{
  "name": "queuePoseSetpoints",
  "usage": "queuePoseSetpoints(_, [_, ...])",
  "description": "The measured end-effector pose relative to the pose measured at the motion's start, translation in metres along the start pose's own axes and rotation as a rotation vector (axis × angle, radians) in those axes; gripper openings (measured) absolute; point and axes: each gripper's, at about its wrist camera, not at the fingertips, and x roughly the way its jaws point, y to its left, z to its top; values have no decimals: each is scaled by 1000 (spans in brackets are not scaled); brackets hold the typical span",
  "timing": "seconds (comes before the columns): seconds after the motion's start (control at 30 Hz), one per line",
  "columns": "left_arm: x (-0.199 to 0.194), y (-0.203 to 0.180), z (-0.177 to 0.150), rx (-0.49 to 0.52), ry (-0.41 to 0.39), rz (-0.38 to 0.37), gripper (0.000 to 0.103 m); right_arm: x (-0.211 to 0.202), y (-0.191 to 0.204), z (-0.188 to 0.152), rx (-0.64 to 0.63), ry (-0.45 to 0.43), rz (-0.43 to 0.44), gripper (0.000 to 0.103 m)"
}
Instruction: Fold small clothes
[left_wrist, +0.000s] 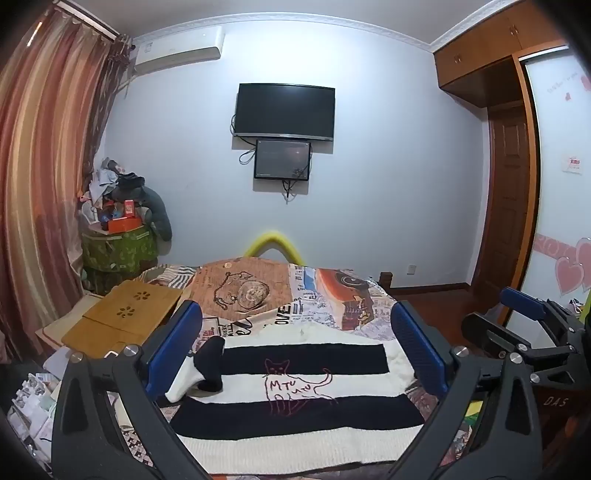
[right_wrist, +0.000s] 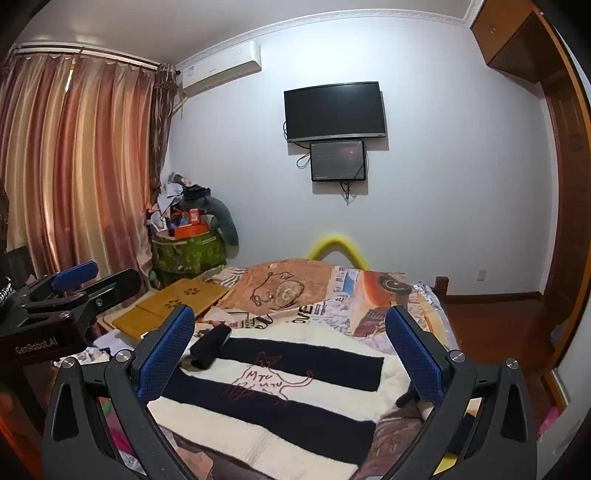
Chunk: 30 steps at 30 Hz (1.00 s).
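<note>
Sweater (left_wrist: 295, 384), striped black and white with a cat outline lettered "MTU", lies flat on the bed (left_wrist: 332, 295) just ahead of both wide-open, empty tools: left hand-held gripper (left_wrist: 295, 350), marked "GenRobot.AI", and right hand-held gripper (right_wrist: 291, 354).

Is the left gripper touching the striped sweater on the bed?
Apart. In the left wrist view the left gripper has wide-open jaws, and its blue pads hover above the striped sweater, nothing between them pressing the fabric.
</note>
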Motion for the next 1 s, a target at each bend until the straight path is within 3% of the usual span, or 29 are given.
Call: queuePoseSetpoints(1.0, [10, 7, -9, -21, 14, 5, 103, 7, 2, -2, 11, 26, 2, 102])
